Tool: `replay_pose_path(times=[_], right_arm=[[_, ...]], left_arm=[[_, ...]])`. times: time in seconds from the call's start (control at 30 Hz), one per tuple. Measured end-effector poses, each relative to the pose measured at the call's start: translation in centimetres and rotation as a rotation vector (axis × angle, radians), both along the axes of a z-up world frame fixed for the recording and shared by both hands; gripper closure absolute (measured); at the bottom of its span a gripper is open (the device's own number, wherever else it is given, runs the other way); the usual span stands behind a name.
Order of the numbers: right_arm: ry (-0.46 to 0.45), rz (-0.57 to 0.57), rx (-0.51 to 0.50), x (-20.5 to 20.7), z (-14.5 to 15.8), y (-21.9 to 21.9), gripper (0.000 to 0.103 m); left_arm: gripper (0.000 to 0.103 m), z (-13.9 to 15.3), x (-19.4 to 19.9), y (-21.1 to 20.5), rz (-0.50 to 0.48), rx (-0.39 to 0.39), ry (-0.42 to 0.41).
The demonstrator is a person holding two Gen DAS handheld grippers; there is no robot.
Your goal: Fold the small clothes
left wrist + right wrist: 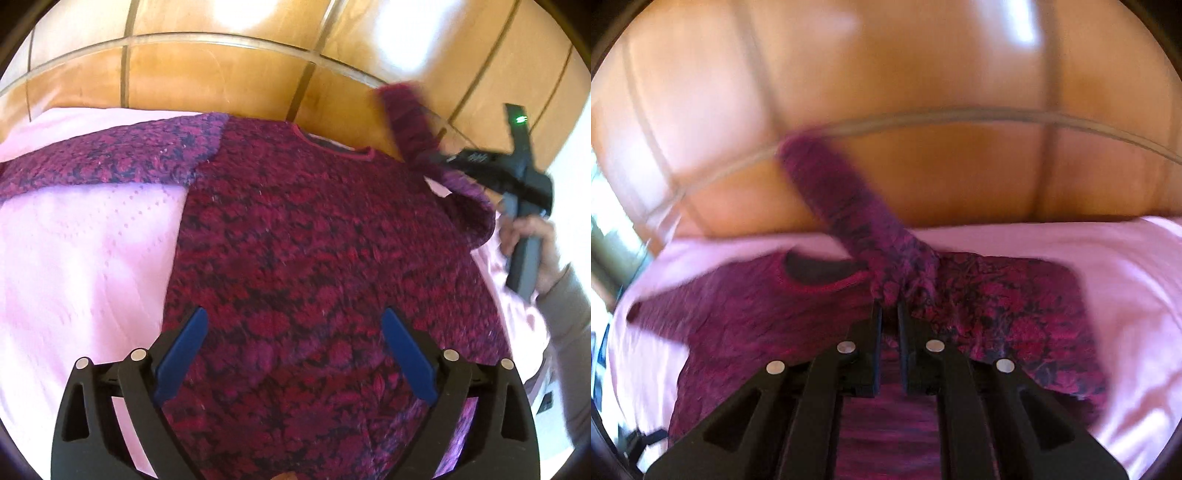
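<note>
A small magenta and dark purple knit sweater (pixel 314 229) lies flat on a pink cloth (pixel 85 251), neck away from me. My left gripper (pixel 295 354) is open above the sweater's lower body, empty. My right gripper (pixel 889 314) is shut on the sweater's right sleeve (pixel 849 206) near the shoulder and lifts it, the cuff sticking up over the table. The right gripper (pixel 443 158) also shows in the left wrist view, at the sleeve (pixel 410 122). The other sleeve (pixel 110 155) lies spread out to the left.
The pink cloth (pixel 1108 266) covers a glass-topped wooden table (pixel 221 74) with a curved glass edge (pixel 960 118) beyond the sweater. The person's hand (pixel 543 251) holds the right gripper at the far right.
</note>
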State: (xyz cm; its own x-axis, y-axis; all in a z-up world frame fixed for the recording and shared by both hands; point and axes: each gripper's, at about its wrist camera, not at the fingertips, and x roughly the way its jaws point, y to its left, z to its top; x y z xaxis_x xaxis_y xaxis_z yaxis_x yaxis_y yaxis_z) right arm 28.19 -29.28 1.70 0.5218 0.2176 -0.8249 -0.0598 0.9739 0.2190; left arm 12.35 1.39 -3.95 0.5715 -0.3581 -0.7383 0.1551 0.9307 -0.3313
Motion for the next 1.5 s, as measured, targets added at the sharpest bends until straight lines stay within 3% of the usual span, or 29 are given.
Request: replay_pose_path(times=[0.13, 0.17, 0.23, 0.27, 0.3, 0.37, 0.5, 0.63, 0.7, 0.73, 0.77, 0.8, 0.83, 0.9, 1.03, 1.17, 1.37, 1.43, 1.5], right_arm=[[0.066, 0.139, -0.031, 0.0, -2.9, 6.9, 0.096], [0.072, 0.169, -0.051, -0.2, -3.3, 8.5, 0.096], [0.077, 0.2, -0.059, -1.4, -4.1, 9.3, 0.091], [0.082, 0.217, -0.054, -1.8, -4.3, 9.6, 0.082], [0.077, 0.228, -0.048, -2.1, -4.2, 9.7, 0.06], [0.039, 0.243, -0.051, -3.5, -3.4, 9.6, 0.037], [0.0, 0.222, -0.014, -6.4, -1.6, 6.2, 0.024], [-0.001, 0.106, 0.049, -9.2, -0.4, 0.5, 0.024], [0.001, 0.027, 0.075, -10.1, -0.2, -2.9, 0.024], [-0.002, -0.012, 0.088, -10.5, 0.0, -4.4, 0.024], [-0.008, -0.066, 0.112, -10.8, 0.2, -6.5, 0.024], [-0.01, -0.099, 0.131, -10.9, 0.3, -7.8, 0.027], [-0.01, -0.136, 0.154, -10.9, 0.3, -9.2, 0.029], [-0.003, -0.188, 0.177, -10.5, 0.0, -11.1, 0.044], [-0.006, -0.24, 0.205, -9.1, -0.7, -12.9, 0.052], [0.023, -0.196, 0.182, -6.0, -1.9, -11.1, 0.054], [0.095, -0.174, -0.001, -2.7, -6.1, -7.4, 0.053], [0.069, -0.175, -0.052, -2.8, -6.8, -6.9, 0.053], [0.051, -0.173, -0.086, -3.0, -6.9, -6.5, 0.053]], left_arm=[[0.011, 1.0, 1.3, 1.4, 0.044, -0.076, -0.018], [0.02, 0.9, 2.0, 1.8, 0.051, -0.11, 0.003], [0.026, 0.9, 3.5, 2.4, 0.076, -0.143, 0.032], [0.026, 0.9, 4.0, 2.6, 0.083, -0.156, 0.033], [0.026, 1.0, 4.9, 2.8, 0.088, -0.176, 0.042], [0.028, 1.0, 6.7, 3.0, 0.089, -0.228, 0.061], [0.028, 1.1, 10.4, 2.4, 0.103, -0.275, 0.073], [0.028, 0.0, 14.8, 1.1, 0.125, -0.287, 0.118], [0.037, -0.6, 16.8, 0.5, 0.132, -0.278, 0.148], [0.047, -1.0, 17.8, 0.0, 0.13, -0.263, 0.165], [0.064, -1.4, 18.6, -0.5, 0.135, -0.234, 0.179], [0.072, -1.8, 19.2, -0.9, 0.138, -0.201, 0.184], [0.091, -1.8, 19.7, -1.0, 0.144, -0.177, 0.177], [0.094, -1.4, 19.7, -0.8, 0.158, -0.17, 0.154], [0.095, 1.4, 17.7, 1.3, 0.2, -0.183, 0.049], [0.095, 2.5, 16.3, 2.7, 0.222, -0.125, 0.004], [0.095, -0.6, 15.7, 3.9, 0.259, -0.044, 0.062], [0.095, -2.3, 15.6, 4.0, 0.258, -0.006, 0.091], [0.095, -3.1, 15.1, 3.7, 0.252, 0.019, 0.065]])
